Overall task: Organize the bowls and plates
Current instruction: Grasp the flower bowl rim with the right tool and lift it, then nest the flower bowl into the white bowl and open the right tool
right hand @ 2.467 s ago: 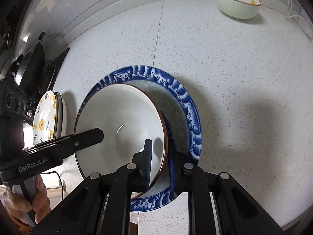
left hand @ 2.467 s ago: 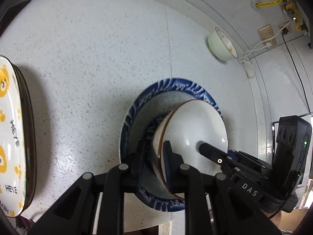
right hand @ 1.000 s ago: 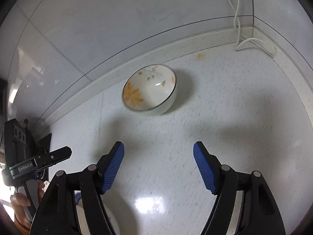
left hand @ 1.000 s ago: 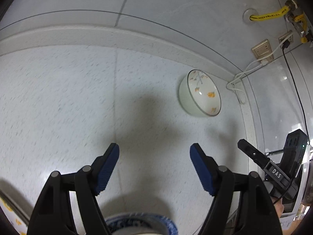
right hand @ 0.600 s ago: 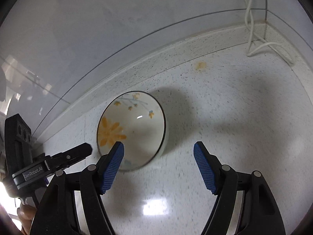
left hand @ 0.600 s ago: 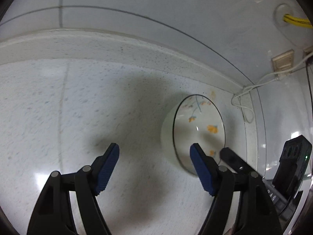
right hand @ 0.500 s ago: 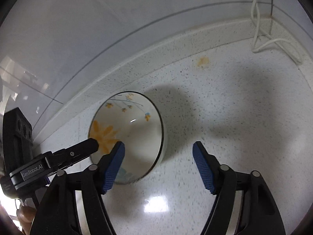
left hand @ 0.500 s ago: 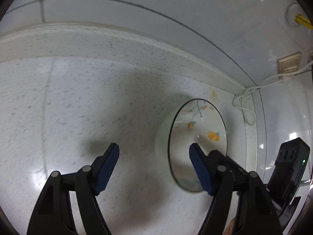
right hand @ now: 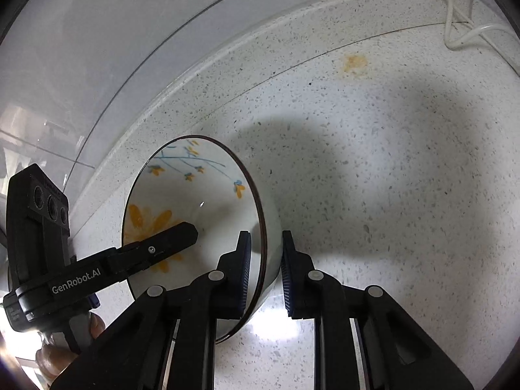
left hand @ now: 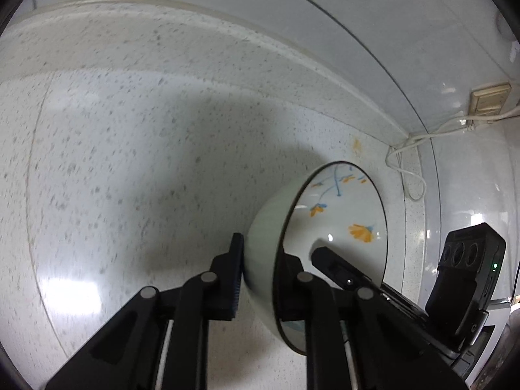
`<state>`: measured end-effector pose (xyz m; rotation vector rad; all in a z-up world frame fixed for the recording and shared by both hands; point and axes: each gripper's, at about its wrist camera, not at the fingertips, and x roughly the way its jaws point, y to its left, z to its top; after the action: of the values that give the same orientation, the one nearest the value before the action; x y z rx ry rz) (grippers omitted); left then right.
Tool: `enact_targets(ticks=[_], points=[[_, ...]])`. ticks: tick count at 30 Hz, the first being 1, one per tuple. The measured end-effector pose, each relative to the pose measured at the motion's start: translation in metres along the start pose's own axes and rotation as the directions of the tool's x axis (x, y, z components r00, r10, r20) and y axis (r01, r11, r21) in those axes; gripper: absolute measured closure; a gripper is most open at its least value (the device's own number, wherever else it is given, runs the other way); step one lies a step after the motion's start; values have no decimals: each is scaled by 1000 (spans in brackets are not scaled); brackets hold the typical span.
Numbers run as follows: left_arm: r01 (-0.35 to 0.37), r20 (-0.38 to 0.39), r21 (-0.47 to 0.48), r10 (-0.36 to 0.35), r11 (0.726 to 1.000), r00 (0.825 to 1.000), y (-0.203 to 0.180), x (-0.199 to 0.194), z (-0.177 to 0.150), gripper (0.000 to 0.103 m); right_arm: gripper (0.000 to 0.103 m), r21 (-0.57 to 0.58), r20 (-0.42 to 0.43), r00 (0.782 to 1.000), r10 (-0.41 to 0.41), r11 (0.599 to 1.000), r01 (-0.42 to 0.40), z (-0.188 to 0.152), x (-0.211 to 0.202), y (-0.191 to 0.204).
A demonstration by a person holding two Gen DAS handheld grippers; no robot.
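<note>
A pale green bowl (left hand: pixel 338 214) with orange flowers and blue stems inside and a dark rim sits on the speckled counter near the back wall. My left gripper (left hand: pixel 260 276) is shut on its left rim, one finger outside, one inside. My right gripper (right hand: pixel 265 263) is shut on the bowl's (right hand: pixel 195 201) right rim in the same way. Each gripper's finger shows inside the bowl in the other's view. The blue-rimmed plate and white bowl are out of view.
The white speckled counter (right hand: pixel 390 178) meets a tiled wall close behind the bowl. A white cable (left hand: pixel 409 162) and a wall socket (left hand: pixel 487 99) are in the right corner. A small orange stain (right hand: pixel 354 63) marks the counter.
Both grippers let go of the white bowl on the blue plate, opened, moved to the flowered bowl by the wall, and closed on its opposite rims.
</note>
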<state>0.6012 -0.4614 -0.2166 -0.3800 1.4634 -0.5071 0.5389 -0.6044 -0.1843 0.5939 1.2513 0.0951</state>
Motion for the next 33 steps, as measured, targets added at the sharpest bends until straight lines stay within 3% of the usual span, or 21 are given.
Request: enact_targets(ticks=[9, 14, 21, 27, 33], points=[[68, 12, -28, -67, 997, 998, -4, -74, -63, 88, 87, -61, 54, 999, 0, 998, 3, -50, -62, 32], [84, 56, -14, -83, 996, 995, 0, -136, -123, 88, 87, -130, 82, 997, 12, 992, -2, -99, -106, 70], [112, 80, -36, -109, 993, 991, 34, -211, -218, 88, 87, -241, 97, 993, 69, 970, -44, -186, -150, 122], [57, 58, -72, -53, 996, 997, 79, -233, -287, 88, 87, -279, 9, 994, 110, 955, -103, -255, -134, 136], [16, 20, -130, -13, 991, 1000, 103, -213, -314, 88, 87, -274, -86, 993, 83, 956, -104, -274, -96, 129]])
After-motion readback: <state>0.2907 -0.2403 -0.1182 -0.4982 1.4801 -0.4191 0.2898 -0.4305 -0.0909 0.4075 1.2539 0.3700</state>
